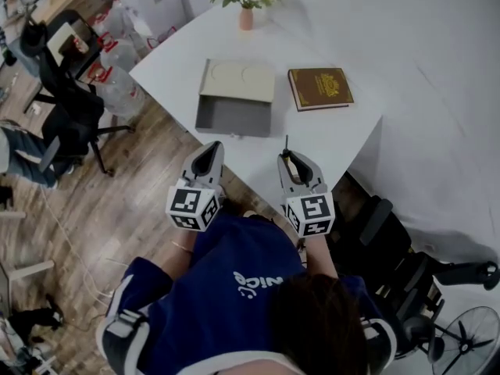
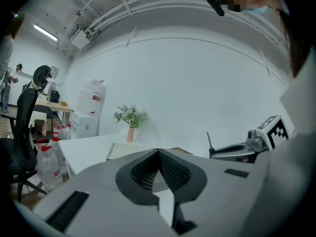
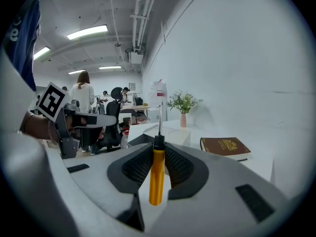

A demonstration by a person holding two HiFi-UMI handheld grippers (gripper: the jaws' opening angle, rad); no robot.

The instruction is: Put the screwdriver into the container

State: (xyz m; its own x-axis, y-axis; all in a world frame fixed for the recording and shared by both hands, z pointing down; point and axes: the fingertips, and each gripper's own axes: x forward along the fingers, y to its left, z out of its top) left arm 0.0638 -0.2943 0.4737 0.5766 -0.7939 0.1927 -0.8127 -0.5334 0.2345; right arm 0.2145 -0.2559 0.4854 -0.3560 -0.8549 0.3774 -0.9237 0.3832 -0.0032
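Orange handle: screwdriver clamped by the handle between right gripper pads, shaft pointing forward.
Handling: light, stiff, smooth plastic; could swivel, so handle middle is the hold.
Left gripper: jaws together, empty.
Container: open on table, ahead of tool.

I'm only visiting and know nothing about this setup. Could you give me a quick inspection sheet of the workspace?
Surface: white table, carrying the container, book and vase.
Job's things: screwdriver, yellow handle, held in the right gripper; grey container, lid open, nothing seen inside.
Clutter: brown book; vase of flowers.
Grippers: left gripper shut, empty; right gripper shut on the screwdriver.
Cables: thin cable on the wooden floor.
Surroundings: office chair, water bottles, fan.
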